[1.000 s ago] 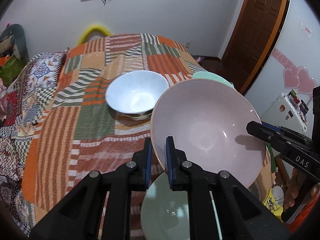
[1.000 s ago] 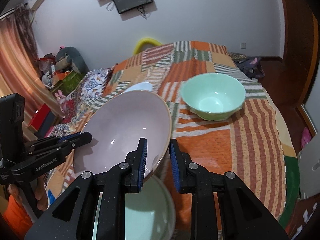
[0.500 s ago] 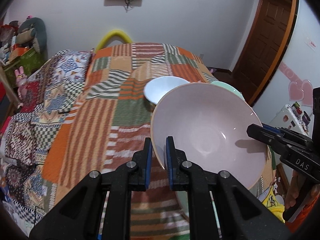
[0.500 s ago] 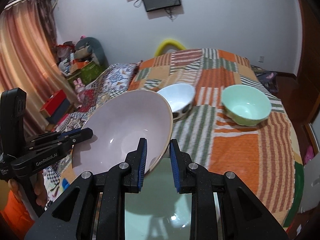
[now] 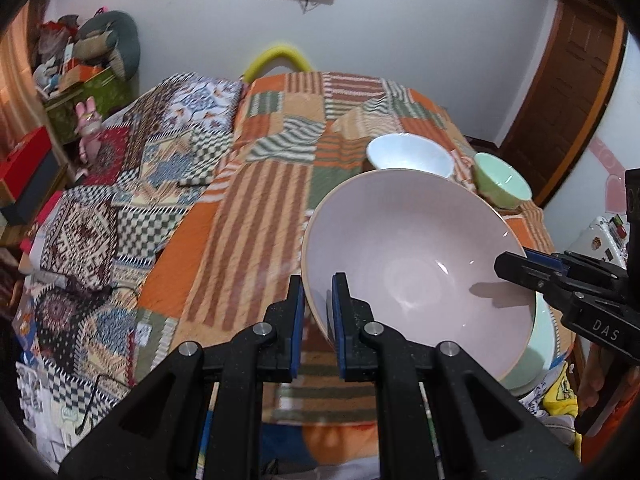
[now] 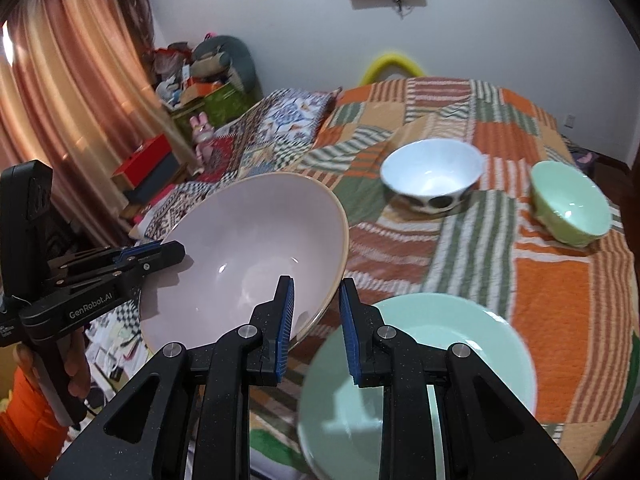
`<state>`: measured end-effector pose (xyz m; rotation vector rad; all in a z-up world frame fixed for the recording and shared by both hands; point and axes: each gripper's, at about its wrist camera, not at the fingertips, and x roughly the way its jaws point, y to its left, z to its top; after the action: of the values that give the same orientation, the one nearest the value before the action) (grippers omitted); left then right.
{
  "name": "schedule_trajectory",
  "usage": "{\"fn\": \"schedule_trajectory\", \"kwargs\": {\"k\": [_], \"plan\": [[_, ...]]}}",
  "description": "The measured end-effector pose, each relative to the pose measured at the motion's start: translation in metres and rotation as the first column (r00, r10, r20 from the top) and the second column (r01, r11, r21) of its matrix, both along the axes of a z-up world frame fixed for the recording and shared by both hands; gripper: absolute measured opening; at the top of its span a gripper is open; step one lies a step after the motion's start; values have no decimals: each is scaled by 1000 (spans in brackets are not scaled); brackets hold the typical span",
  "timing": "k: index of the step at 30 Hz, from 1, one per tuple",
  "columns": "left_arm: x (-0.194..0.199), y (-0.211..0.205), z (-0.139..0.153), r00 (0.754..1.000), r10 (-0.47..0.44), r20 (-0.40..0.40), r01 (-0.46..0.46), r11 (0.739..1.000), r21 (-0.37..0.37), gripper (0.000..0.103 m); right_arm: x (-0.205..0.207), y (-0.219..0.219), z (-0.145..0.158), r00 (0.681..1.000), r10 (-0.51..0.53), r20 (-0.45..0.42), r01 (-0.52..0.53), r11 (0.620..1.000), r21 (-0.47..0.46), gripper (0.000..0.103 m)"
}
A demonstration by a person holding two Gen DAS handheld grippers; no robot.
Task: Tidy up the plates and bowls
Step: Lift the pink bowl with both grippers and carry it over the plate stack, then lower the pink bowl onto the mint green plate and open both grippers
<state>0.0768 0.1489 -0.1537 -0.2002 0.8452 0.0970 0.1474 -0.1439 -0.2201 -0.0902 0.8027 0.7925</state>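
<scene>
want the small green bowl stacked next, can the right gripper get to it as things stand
Probably not yet. The right gripper brackets the rim of the large pink ceramic bowl, which the left gripper also clamps. The small green bowl sits uncovered on the patchwork quilt, so its path looks free afterwards.
</scene>
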Motion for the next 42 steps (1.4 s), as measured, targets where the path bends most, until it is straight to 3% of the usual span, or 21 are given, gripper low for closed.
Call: {"fn": "schedule_trajectory", "kwargs": {"k": [23,36,42], "plan": [[-3,32,-86,985,63,-160,-77,994,-79,12,4,48,-61,992,32,-121,-51,986,-159,21],[1,31,-87,984,51,-171,-64,995,-74,12,10,48,-67,987,25,-157,-50,986,-158,25],[0,34,-61,991,77,-106,-84,995,-55,16,8,35,-48,994,20,-111,-32,994,-109,33]]}}
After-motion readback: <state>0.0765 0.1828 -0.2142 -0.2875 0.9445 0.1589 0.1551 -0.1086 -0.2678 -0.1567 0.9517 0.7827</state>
